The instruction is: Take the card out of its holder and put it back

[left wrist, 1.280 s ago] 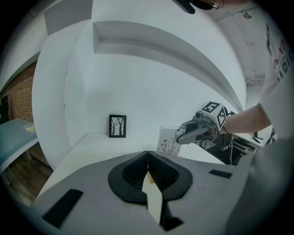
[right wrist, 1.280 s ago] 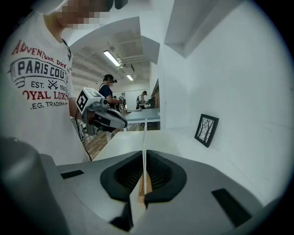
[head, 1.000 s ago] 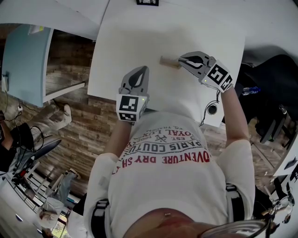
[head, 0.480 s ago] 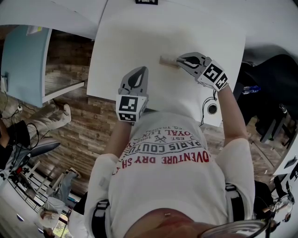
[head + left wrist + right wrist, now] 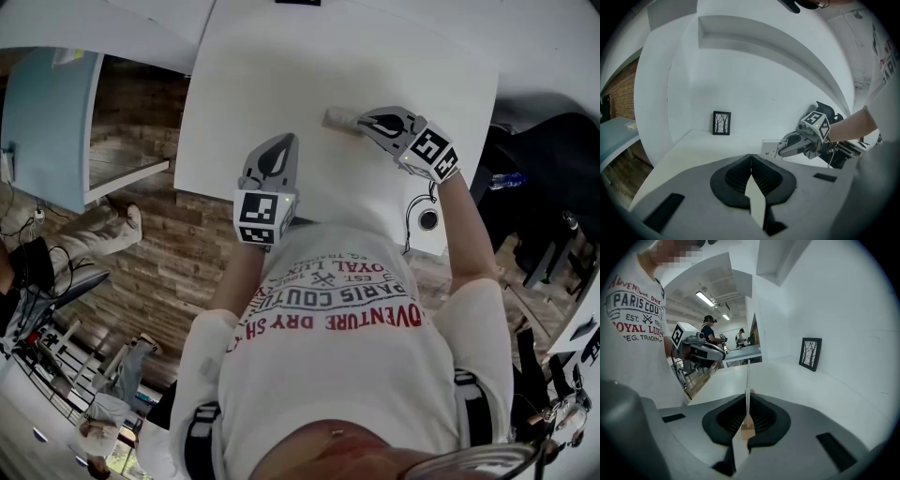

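Note:
On the white table (image 5: pixel 281 75), my right gripper (image 5: pixel 364 120) is shut on a thin clear card (image 5: pixel 748 376), seen edge-on and upright between its pads. The card's lower edge meets the small wooden holder (image 5: pixel 748 431), which lies under the jaws. From above, the holder (image 5: pixel 337 119) is a pale bar just left of the fingertips. In the left gripper view the card (image 5: pixel 769 147) sticks out of my right gripper (image 5: pixel 783 145). Near the table's front edge my left gripper (image 5: pixel 278 145) hovers, shut on nothing, jaws (image 5: pixel 751 157) together.
A small black-framed tree picture (image 5: pixel 721 123) leans on the wall at the back of the table, also in the right gripper view (image 5: pixel 810 354). A round black item with a cable (image 5: pixel 427 219) lies at the right front corner. Other people stand in the far room.
My right gripper has sunk a little toward the table with the card and rolled slightly; the tan holder is now largely covered. The left gripper has stayed put.

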Action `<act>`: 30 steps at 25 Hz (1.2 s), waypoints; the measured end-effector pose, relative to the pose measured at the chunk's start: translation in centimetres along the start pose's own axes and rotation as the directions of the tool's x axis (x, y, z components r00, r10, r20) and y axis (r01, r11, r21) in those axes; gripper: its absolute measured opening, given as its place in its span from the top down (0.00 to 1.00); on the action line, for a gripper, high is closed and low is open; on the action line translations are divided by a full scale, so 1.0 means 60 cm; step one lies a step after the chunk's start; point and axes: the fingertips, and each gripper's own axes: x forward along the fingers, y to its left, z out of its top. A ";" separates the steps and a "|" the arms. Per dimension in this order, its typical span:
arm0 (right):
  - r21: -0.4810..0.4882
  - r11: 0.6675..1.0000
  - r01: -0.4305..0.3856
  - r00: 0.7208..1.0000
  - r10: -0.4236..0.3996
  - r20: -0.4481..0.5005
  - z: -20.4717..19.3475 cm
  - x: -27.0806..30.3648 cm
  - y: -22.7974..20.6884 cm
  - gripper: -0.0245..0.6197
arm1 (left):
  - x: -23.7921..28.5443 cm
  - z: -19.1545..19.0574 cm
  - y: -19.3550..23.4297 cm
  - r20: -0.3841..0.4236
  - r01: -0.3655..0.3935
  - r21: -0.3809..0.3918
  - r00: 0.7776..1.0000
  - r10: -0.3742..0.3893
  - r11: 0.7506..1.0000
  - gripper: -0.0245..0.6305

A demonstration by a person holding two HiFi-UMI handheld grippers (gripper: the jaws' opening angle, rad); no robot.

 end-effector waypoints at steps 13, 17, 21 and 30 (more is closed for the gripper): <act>0.095 0.994 0.052 0.998 -0.056 0.040 0.015 -0.004 -0.017 0.68 | 0.002 0.005 -0.013 0.004 0.027 0.033 1.000 -0.027 0.999 0.93; 0.097 0.991 0.094 0.992 -0.102 0.081 0.039 -0.018 -0.014 0.67 | 0.000 0.014 -0.010 0.022 0.037 0.048 0.999 -0.038 0.998 0.93; 0.164 0.960 0.228 0.956 -0.253 0.147 0.059 -0.048 -0.009 0.67 | -0.007 0.027 -0.013 0.037 0.058 0.062 0.997 -0.061 0.996 0.93; 0.270 0.812 0.518 0.793 -0.574 0.204 0.078 -0.110 0.035 0.89 | -0.015 0.074 -0.030 0.109 0.153 0.119 0.980 -0.166 0.981 0.93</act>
